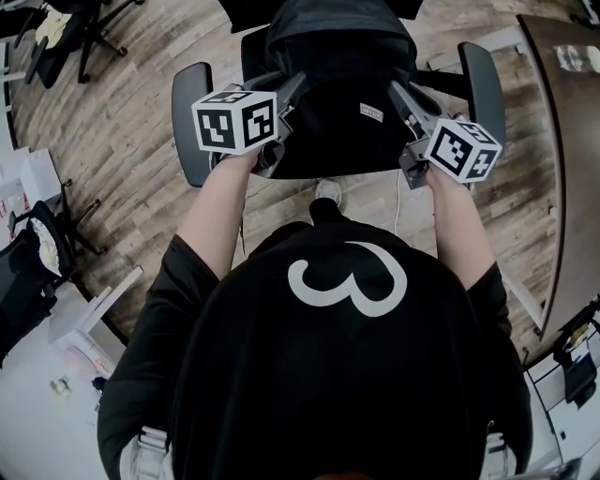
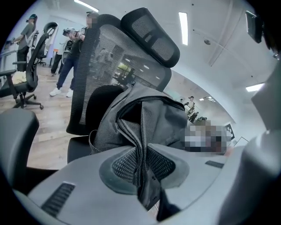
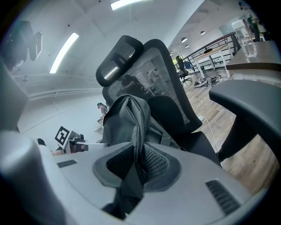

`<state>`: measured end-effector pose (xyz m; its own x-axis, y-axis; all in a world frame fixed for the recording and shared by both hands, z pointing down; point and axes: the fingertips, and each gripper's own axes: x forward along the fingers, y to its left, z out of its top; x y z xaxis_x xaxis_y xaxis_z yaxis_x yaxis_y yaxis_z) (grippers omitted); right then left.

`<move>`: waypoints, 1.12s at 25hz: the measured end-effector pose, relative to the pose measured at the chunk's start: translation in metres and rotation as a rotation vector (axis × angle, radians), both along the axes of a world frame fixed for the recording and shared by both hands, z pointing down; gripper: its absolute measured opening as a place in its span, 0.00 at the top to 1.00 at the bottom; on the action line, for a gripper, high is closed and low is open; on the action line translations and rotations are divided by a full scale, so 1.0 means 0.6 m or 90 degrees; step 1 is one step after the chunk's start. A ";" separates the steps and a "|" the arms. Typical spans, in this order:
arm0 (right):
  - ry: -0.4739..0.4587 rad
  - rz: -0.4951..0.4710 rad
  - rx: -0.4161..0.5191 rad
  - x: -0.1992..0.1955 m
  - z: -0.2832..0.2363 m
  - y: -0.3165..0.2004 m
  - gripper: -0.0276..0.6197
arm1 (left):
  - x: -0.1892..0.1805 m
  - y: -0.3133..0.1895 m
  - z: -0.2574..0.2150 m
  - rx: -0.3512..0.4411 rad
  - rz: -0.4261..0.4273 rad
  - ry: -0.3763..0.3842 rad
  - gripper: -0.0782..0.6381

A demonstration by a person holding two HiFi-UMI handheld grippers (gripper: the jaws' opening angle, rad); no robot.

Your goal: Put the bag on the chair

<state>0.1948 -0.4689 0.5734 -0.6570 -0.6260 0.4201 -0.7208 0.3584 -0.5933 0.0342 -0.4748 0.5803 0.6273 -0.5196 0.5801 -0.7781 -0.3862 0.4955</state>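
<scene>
A dark grey bag (image 1: 337, 103) rests on the seat of a black mesh office chair (image 1: 192, 122), leaning against its backrest. My left gripper (image 1: 292, 89) holds the bag's left upper edge and my right gripper (image 1: 398, 94) its right upper edge. In the left gripper view a fold of the bag (image 2: 145, 114) runs between the pads of the left gripper (image 2: 142, 167), with the chair's backrest (image 2: 105, 57) behind. In the right gripper view the bag (image 3: 127, 118) is pinched the same way in the right gripper (image 3: 138, 165), in front of the backrest (image 3: 153, 74).
The chair's armrests (image 1: 483, 80) flank the bag on both sides. A brown table (image 1: 572, 141) curves along the right, with a glass (image 3: 248, 41) on it. Other office chairs (image 1: 66, 28) stand at the upper left. People (image 2: 70, 57) stand far behind the chair.
</scene>
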 end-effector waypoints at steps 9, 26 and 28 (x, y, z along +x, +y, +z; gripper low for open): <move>-0.013 -0.001 0.008 0.000 -0.014 0.000 0.67 | -0.013 0.007 -0.003 0.002 -0.005 -0.013 0.67; 0.008 0.032 0.121 0.004 -0.164 0.109 0.62 | -0.032 0.111 -0.129 0.035 0.040 0.074 0.58; 0.001 0.020 0.135 -0.012 -0.200 0.136 0.62 | -0.031 0.136 -0.157 0.042 0.053 0.082 0.58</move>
